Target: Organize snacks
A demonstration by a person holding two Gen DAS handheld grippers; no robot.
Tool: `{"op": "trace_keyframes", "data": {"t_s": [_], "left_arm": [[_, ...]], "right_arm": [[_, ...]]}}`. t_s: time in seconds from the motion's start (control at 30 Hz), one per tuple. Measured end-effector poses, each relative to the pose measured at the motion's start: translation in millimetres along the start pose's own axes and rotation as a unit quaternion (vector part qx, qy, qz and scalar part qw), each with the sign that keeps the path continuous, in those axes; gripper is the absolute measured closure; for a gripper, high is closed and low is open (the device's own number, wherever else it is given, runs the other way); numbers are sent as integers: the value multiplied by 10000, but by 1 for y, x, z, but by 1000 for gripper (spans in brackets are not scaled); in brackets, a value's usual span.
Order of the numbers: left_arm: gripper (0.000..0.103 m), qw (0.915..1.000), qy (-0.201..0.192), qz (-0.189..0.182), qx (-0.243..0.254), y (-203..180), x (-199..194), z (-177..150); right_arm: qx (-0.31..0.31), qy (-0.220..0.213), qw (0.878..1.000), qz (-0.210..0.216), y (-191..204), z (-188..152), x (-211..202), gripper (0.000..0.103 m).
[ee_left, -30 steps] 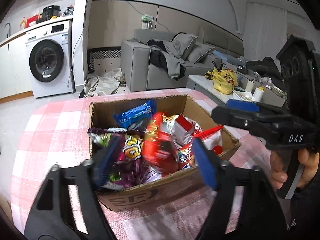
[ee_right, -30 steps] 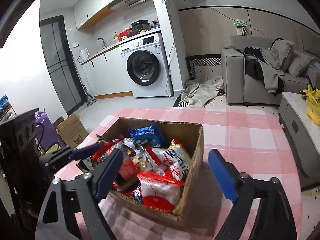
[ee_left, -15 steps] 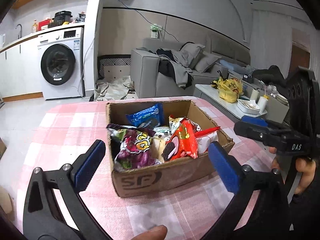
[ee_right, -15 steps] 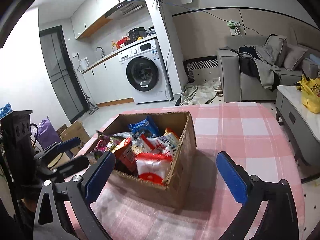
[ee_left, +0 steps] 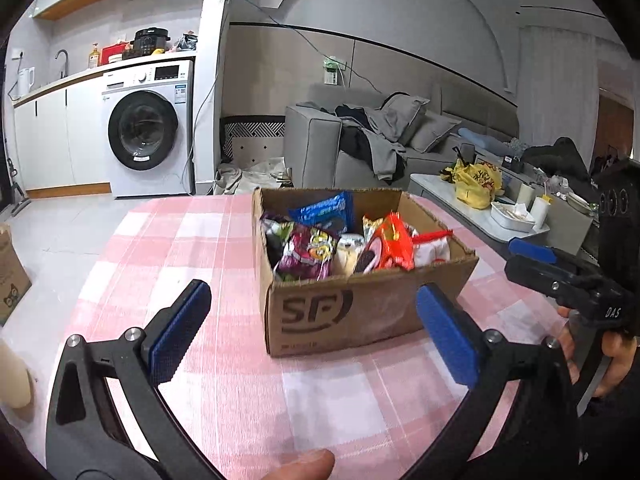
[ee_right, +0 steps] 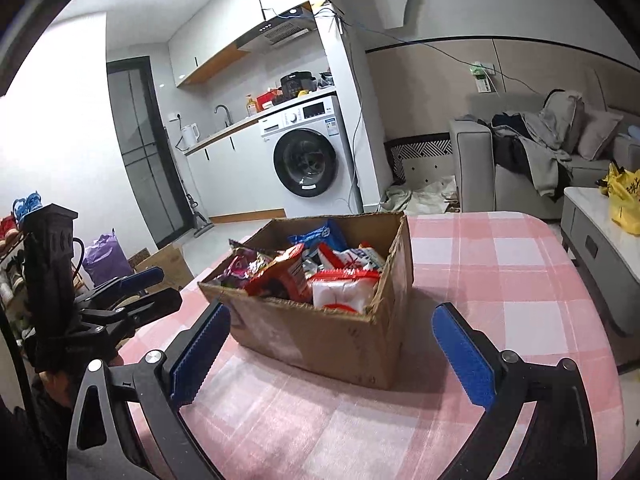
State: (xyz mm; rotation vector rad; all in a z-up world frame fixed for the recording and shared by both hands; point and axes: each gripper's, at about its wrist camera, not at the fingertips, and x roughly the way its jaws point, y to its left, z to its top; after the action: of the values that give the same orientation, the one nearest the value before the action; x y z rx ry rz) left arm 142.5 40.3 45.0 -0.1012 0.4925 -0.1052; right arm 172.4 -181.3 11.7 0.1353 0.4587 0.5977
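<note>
Both jaws spread, empty: left gripper [ee_left: 314,336], right gripper [ee_right: 330,356]. Approach cardboard box [ee_left: 360,312] from above; pinch one packet edge, e.g. purple packet [ee_left: 306,254].

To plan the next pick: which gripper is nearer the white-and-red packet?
Right. The right gripper is just beside the box wall next to the white-and-red packet; left gripper faces the SF side.

washing machine [ee_left: 146,136], grey sofa [ee_left: 360,148], yellow bag [ee_left: 476,184] on coffee table [ee_left: 436,184]
</note>
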Motion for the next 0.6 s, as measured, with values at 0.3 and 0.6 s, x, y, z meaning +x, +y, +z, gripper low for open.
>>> {"op": "trace_keyframes", "data": {"t_s": [0.3,0.6], "left_arm": [[1,10000,-5,50,75,0,-12,-24],[1,9997,-181,166,77,-2,-1,-30]], "right_arm": [[-206,-174,9996,69,10,-23,-6,0],[-327,-441,9985,3,14,-31,-12,0]]}}
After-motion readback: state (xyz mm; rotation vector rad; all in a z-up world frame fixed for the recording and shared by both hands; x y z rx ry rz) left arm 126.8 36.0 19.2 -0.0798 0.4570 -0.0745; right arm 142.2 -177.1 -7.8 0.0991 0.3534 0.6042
